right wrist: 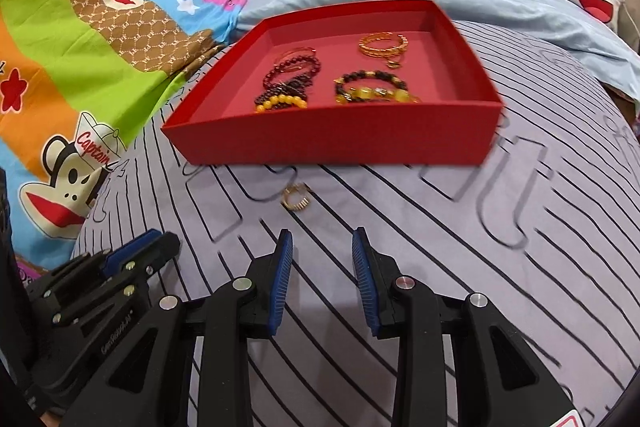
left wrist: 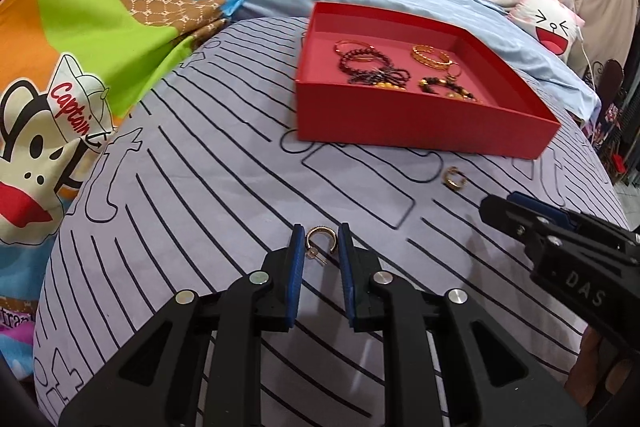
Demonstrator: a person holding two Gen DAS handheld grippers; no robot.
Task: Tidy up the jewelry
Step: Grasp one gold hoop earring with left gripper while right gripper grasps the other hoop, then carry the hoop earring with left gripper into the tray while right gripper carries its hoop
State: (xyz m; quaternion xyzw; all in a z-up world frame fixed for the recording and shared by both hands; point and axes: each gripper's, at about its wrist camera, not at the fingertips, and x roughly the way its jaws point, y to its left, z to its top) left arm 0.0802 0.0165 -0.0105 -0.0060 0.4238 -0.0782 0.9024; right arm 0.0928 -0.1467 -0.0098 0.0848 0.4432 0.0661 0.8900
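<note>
Gold C-shaped earring (left wrist: 321, 242) with post, between parted left gripper (left wrist: 321, 239) pads, ungripped. Right gripper (right wrist: 322, 247) agape, empty; red box (left wrist: 420, 123) beyond.

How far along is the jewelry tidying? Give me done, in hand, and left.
Done: several bracelets and bangles already lie in the red box. In hand: nothing is gripped, but the left gripper is open around a gold hoop earring on the striped cloth. Left: that earring and the second gold earring, ahead of the open right gripper.
</note>
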